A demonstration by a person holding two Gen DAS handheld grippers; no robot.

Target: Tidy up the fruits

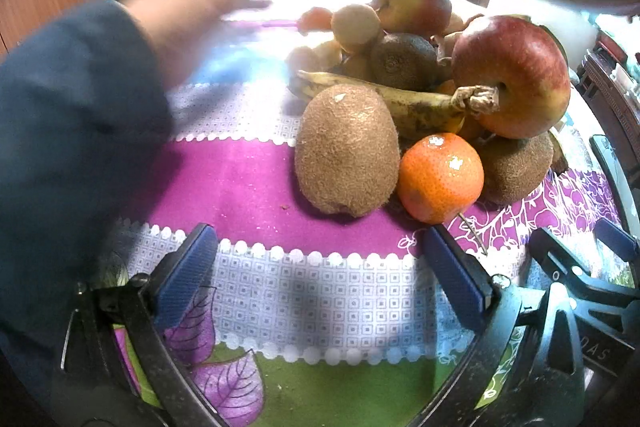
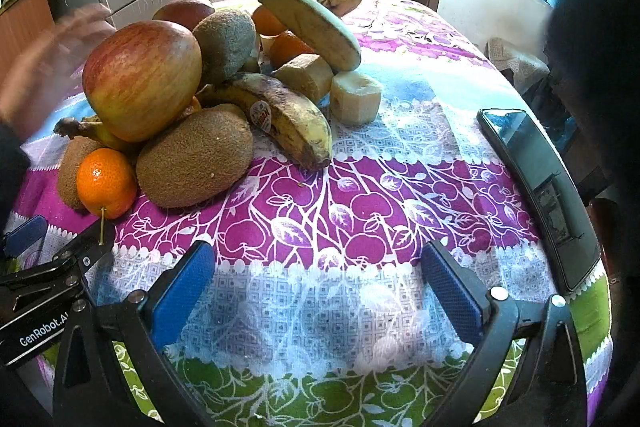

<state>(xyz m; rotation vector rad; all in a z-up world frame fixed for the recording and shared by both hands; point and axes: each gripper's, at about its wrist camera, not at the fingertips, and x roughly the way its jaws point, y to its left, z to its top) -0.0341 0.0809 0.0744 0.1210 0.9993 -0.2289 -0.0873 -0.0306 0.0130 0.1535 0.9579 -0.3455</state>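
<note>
A kitchen worktop [image 2: 400, 187] in a purple patterned cloth carries the fruit heap [image 2: 192, 99] at my eleven o'clock. My left claw [image 1: 320, 275] and right claw [image 2: 318, 291] gape empty; I'd lift the nearest kiwi [image 1: 347, 151] first, squeezing gently.

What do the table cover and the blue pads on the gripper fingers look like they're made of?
Table cover: looks like woven cloth with a matte finish, printed with purple, lilac and green fruit patterns and scalloped white bands. Blue pads: probably rubber or soft plastic, since a fine grid texture shows on their faces, set in black, hard-looking fingers.
</note>
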